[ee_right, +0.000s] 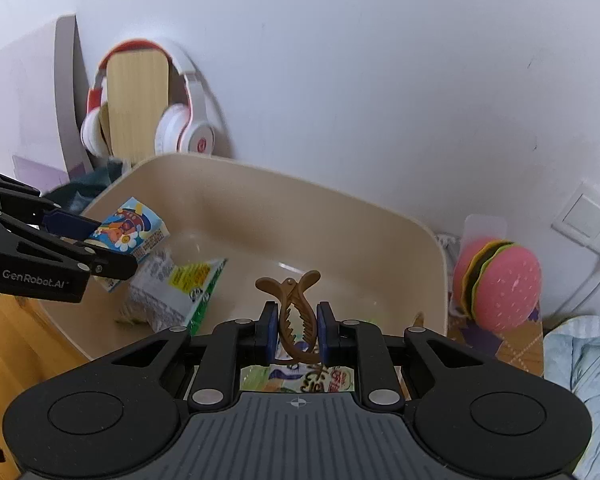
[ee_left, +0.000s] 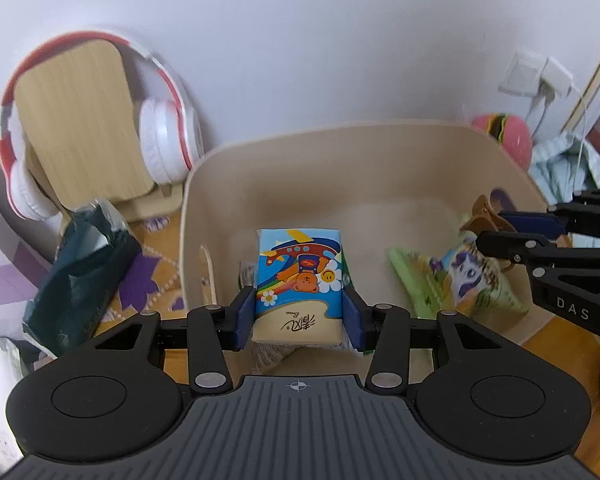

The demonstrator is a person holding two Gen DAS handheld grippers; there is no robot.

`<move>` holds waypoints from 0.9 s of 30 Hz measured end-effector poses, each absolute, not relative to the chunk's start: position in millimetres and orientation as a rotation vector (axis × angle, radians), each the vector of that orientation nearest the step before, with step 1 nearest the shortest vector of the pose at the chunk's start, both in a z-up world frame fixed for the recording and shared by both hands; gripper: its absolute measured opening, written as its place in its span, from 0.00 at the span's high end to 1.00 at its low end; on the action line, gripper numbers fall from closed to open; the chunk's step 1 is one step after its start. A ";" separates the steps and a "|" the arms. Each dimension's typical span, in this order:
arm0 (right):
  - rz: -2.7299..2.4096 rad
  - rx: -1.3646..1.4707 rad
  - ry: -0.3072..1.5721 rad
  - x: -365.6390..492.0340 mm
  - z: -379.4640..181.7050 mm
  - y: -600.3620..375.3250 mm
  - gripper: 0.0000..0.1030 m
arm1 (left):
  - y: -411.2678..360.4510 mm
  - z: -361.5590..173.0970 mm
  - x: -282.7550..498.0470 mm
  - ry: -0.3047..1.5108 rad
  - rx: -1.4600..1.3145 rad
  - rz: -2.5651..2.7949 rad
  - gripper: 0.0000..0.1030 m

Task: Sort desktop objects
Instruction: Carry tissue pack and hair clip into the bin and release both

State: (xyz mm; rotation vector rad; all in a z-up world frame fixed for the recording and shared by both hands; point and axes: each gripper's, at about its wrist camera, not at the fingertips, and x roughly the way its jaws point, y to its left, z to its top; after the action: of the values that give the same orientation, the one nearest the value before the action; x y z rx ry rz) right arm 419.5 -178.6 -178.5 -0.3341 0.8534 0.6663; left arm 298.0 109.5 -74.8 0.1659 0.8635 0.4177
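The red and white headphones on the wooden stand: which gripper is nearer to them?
Left. The left gripper, holding the tissue pack over the beige bin, is on the headphones' side; the right gripper, holding the brown hair claw, is at the bin's far side.

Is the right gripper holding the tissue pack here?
No, the right gripper is shut on the brown hair claw; the left gripper holds the tissue pack.
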 end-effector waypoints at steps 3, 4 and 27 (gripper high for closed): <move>0.657 -0.347 0.883 420.2 -187.3 -177.2 0.82 | 111.2 -83.0 302.8 0.901 0.207 0.423 0.55; 0.651 -0.354 0.892 420.5 -190.0 -177.4 0.82 | 112.2 -84.9 303.9 0.911 0.213 0.422 0.55; 0.612 -0.317 0.861 384.9 -168.4 -209.3 0.16 | 101.5 -64.3 255.8 0.861 0.218 0.383 0.27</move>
State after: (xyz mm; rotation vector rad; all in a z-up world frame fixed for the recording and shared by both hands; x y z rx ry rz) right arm 384.9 -209.3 -168.4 -0.3167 0.8613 0.6117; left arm 255.8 101.5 -64.3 0.2184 0.8605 0.3834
